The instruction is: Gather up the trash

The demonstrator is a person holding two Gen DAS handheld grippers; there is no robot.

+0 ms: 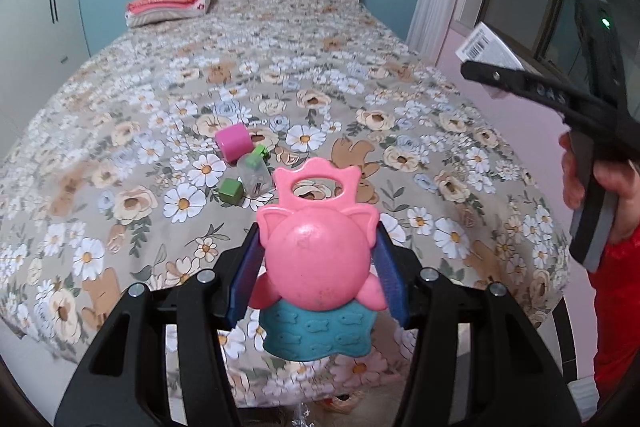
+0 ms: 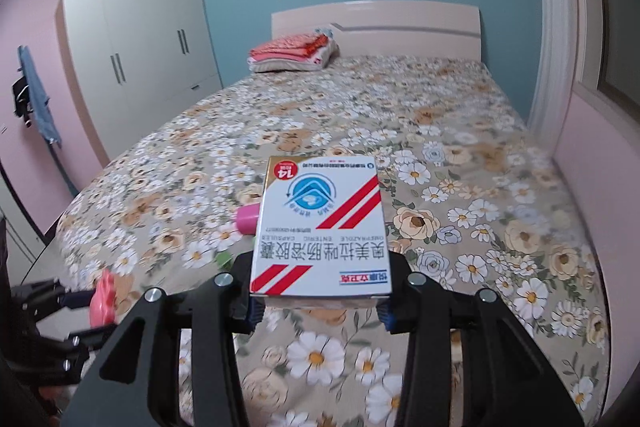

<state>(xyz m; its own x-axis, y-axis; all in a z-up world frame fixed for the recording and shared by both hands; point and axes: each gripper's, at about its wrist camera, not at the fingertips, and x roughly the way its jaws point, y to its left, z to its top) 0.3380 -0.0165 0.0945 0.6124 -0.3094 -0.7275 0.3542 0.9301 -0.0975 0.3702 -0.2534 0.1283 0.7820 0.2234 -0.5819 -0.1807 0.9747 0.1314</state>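
My left gripper is shut on a pink and teal cat-shaped toy and holds it above the near end of the bed. My right gripper is shut on a white medicine box with red stripes and a blue logo, held over the bed. The right gripper also shows at the right of the left wrist view, with the box in its tip. The toy also shows at the left of the right wrist view.
On the floral bedspread lie a pink cup, a clear bottle with a green cap and a green cube. Folded bedding lies by the headboard. A white wardrobe stands at the left.
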